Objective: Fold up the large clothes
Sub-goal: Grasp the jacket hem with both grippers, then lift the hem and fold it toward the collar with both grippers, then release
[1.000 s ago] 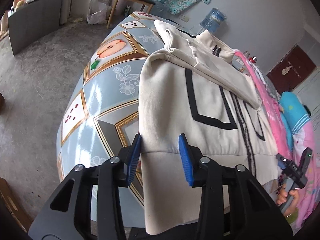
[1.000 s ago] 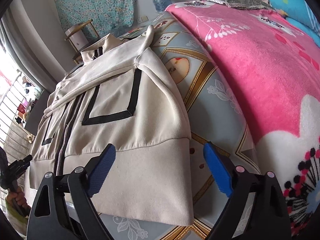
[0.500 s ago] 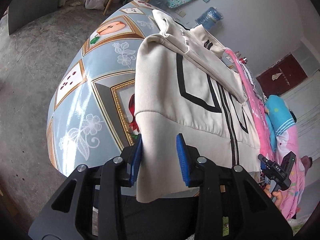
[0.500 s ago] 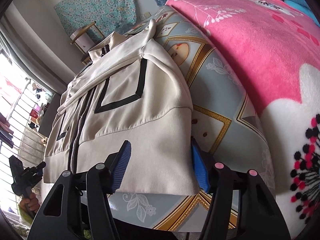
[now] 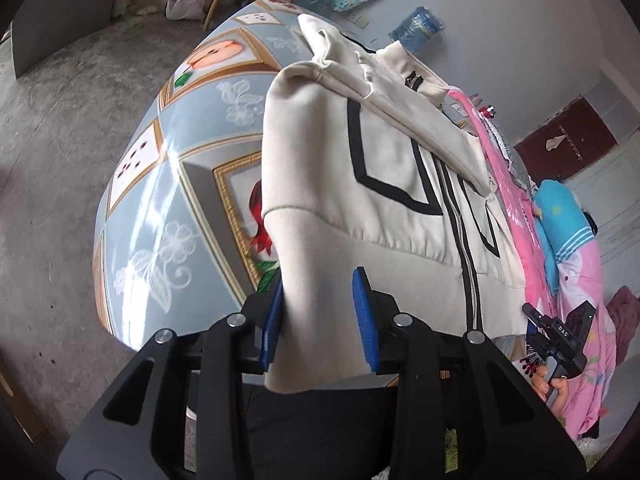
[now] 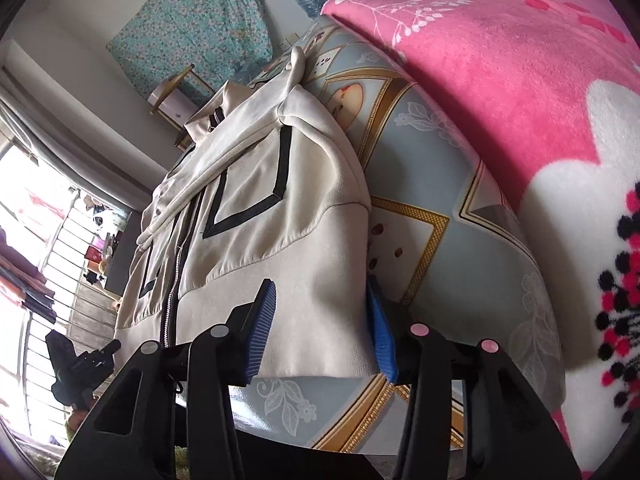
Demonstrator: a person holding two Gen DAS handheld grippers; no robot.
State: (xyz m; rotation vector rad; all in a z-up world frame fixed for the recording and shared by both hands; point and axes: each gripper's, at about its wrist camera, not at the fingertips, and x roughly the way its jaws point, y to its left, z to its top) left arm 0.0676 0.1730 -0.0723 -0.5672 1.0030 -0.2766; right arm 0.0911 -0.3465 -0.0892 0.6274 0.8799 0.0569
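Currently jacket [image 5: 400, 160] flat on desk [image 5: 160, 216], hem overhanging. Left hand-held gripper [image 5: 320, 320] clamps left hem corner; right hand-held gripper [image 6: 320, 324], jaws just closing, pinches right corner. Soft, floppy; grip the ribbed band.

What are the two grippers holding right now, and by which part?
Both pinch the cream jacket by its bottom waistband: left gripper at one corner, right gripper, just closing, at the other.
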